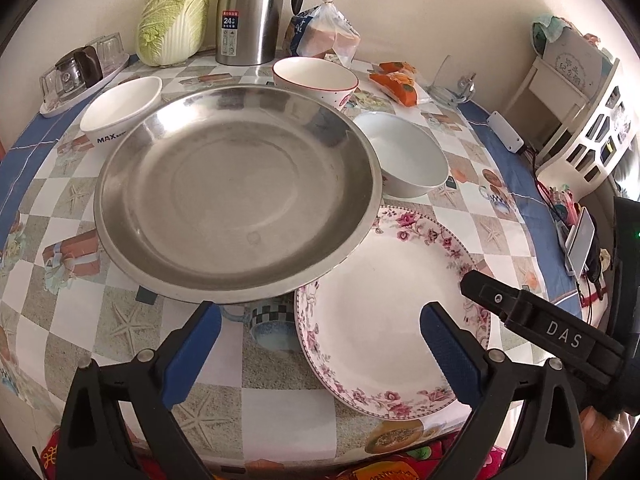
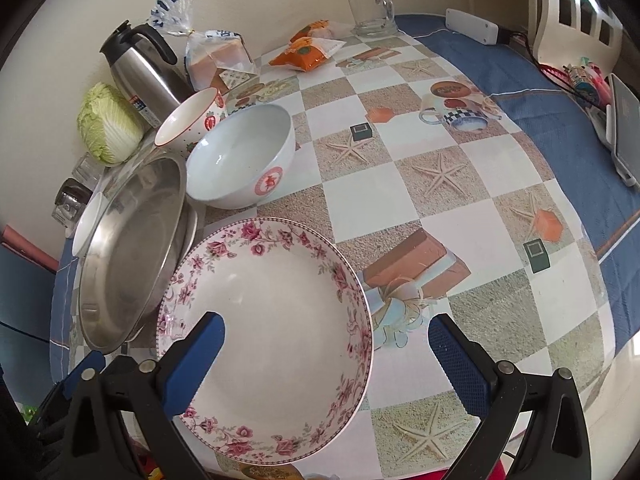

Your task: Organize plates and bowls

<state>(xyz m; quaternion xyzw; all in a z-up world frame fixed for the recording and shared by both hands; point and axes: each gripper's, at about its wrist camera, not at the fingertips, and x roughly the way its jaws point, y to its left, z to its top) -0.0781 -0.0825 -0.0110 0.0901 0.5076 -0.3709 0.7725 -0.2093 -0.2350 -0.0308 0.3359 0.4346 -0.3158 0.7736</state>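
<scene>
A large steel plate lies on the table, its near right rim overlapping a floral-rimmed white plate. Around it stand a white MAX bowl, a red-rimmed dotted bowl and a white bowl with a red emblem. My left gripper is open, just short of the steel plate's near edge. In the right wrist view my right gripper is open over the floral plate, its left finger above the plate's left rim. The steel plate and emblem bowl lie beyond.
Along the back wall stand a steel thermos jug, a cabbage, bagged bread, orange snack packs, a glass mug and a tray of glasses. A phone and cables lie at the right edge.
</scene>
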